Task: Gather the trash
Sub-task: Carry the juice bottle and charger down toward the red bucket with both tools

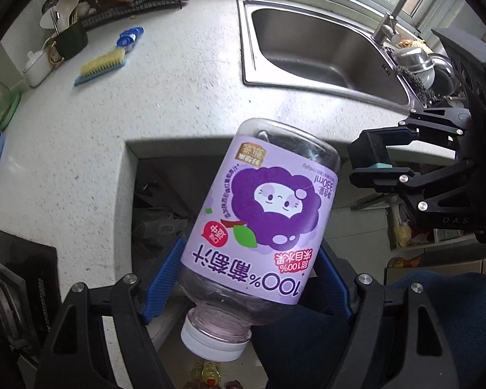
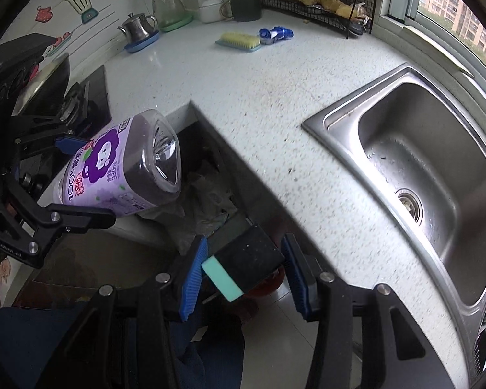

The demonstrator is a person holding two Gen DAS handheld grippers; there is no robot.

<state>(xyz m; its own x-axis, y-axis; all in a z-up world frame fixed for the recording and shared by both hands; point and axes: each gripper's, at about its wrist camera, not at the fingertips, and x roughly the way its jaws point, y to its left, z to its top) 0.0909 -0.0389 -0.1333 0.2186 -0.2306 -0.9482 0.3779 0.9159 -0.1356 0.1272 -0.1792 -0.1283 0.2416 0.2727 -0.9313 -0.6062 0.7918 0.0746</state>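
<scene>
Left tool point(image 1: 248, 287) is pinching a purple-labelled juice bottle point(image 1: 259, 220) by its lower body, cap toward the camera, holding it over the gap below the surface point(image 1: 178, 97). Right tool point(image 2: 243, 272) is clamping a dark sponge block with a green edge point(image 2: 243, 265) just off the surface edge. Looking empty, the bottle is probably light, smooth and slightly crushable, so gripping across the labelled middle seems safest. In the gap, a crumpled plastic bag point(image 2: 204, 204) is lying; the sink point(image 2: 437, 178) is holding only droplets.

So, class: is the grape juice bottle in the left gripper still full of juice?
No: the grape juice bottle is see-through and empty above and below its purple label.
</scene>
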